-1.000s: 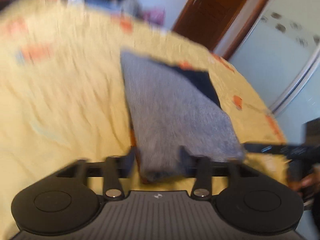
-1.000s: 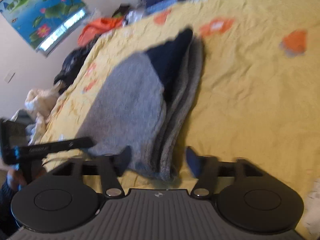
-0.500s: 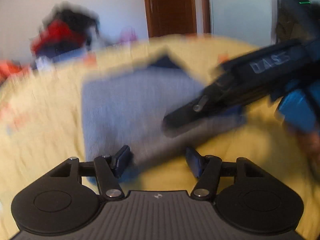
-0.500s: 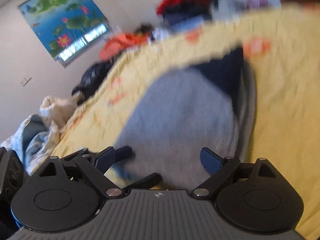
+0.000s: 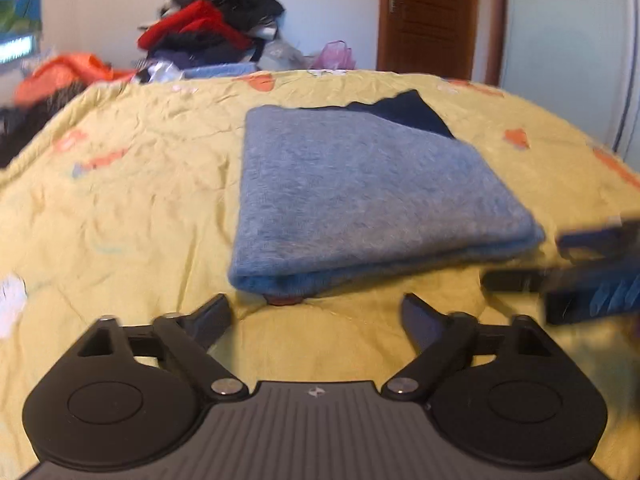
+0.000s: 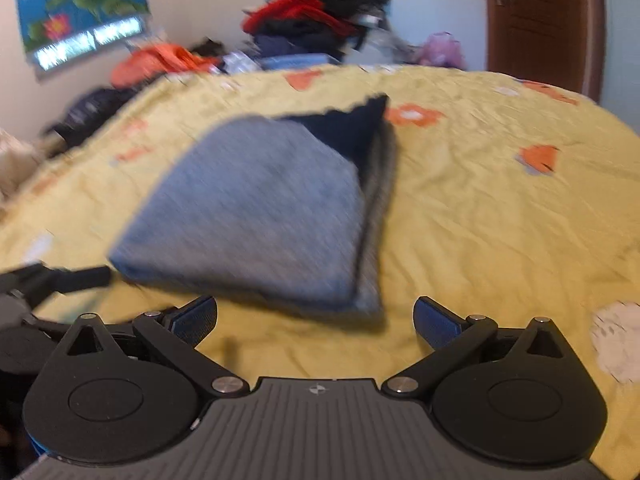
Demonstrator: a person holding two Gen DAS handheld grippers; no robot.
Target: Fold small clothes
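Grey knit garment lies folded flat on the yellow bed, just ahead of our left claw and right claw. Both are spreading wider, nothing between them. This fold looks finished; more clothes wait beyond.

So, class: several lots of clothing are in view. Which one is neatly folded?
The grey garment lying flat on the yellow bedspread, a dark navy corner showing at its far end. The red and black pile and the orange clothes beyond the bed are loose heaps.
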